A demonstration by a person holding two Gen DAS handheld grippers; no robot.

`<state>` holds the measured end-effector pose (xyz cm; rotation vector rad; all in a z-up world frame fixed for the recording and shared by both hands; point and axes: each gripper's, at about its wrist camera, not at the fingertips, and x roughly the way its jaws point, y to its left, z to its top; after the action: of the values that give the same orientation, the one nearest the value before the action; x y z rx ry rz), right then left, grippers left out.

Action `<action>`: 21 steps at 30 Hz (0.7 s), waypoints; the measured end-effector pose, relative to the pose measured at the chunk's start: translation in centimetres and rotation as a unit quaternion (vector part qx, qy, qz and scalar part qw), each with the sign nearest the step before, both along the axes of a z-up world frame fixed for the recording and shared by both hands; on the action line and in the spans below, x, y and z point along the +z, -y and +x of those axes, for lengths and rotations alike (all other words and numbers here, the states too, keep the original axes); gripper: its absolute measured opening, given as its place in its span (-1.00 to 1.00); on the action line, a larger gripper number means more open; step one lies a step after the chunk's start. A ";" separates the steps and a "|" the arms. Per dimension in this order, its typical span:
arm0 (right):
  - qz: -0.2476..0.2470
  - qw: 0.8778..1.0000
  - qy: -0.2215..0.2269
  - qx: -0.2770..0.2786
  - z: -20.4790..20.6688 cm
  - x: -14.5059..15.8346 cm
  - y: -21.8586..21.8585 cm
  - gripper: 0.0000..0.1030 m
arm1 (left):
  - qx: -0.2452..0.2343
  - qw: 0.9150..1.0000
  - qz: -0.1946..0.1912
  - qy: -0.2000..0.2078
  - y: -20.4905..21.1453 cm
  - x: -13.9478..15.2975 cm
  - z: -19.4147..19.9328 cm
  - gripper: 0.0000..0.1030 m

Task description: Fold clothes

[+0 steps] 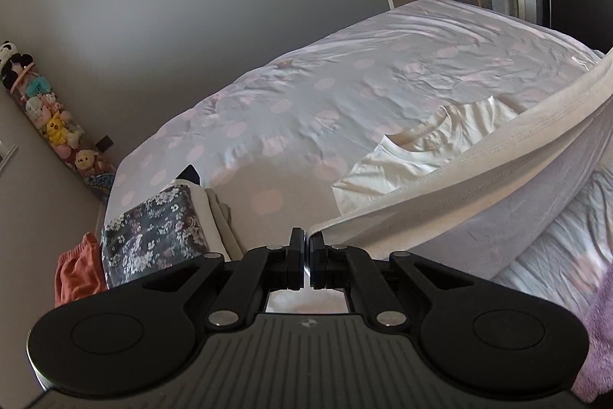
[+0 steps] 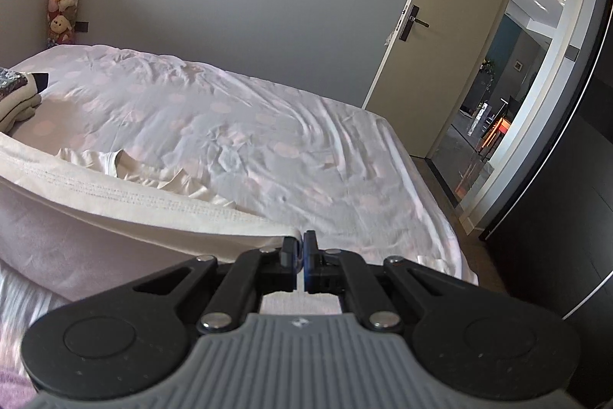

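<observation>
A cream T-shirt (image 1: 459, 179) is stretched between my two grippers above the bed. My left gripper (image 1: 306, 236) is shut on one corner of its hem, and the hem band runs up to the right from there. My right gripper (image 2: 300, 240) is shut on the other hem corner, with the hem (image 2: 134, 194) running off to the left. The shirt's collar and upper part (image 1: 402, 148) still lie on the bed (image 2: 268, 125); the same collar part (image 2: 122, 163) shows beyond the lifted hem in the right wrist view.
A pile of folded clothes with a dark floral piece (image 1: 153, 229) on top sits at the bed's left end, beside an orange garment (image 1: 76, 275). A purple fluffy cloth (image 1: 597, 324) lies at the near right. An open door (image 2: 440, 25) and a dark wardrobe (image 2: 555, 198) stand right of the bed.
</observation>
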<state>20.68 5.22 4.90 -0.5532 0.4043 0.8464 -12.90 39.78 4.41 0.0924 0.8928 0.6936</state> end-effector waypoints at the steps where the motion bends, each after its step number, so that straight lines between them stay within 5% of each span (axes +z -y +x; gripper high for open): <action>1: 0.000 1.000 -0.001 0.000 0.8 -0.1 -1.2 -0.94 | 0.002 1.000 -0.002 -0.002 -1.1 -0.1 0.9 -0.99; 7: -0.008 1.000 -0.021 -0.006 6.2 -3.0 -8.7 -0.93 | 0.022 0.999 -0.015 -0.023 -8.2 -3.4 7.1 -0.99; 21: -0.045 0.992 -0.114 -0.036 16.6 -17.7 -23.0 -0.93 | 0.068 0.991 -0.076 -0.084 -21.2 -19.1 18.2 -0.98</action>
<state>37.26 28.19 -12.84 -0.5230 0.6708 0.8268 5.33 60.94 -14.67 -0.0465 1.1181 0.7498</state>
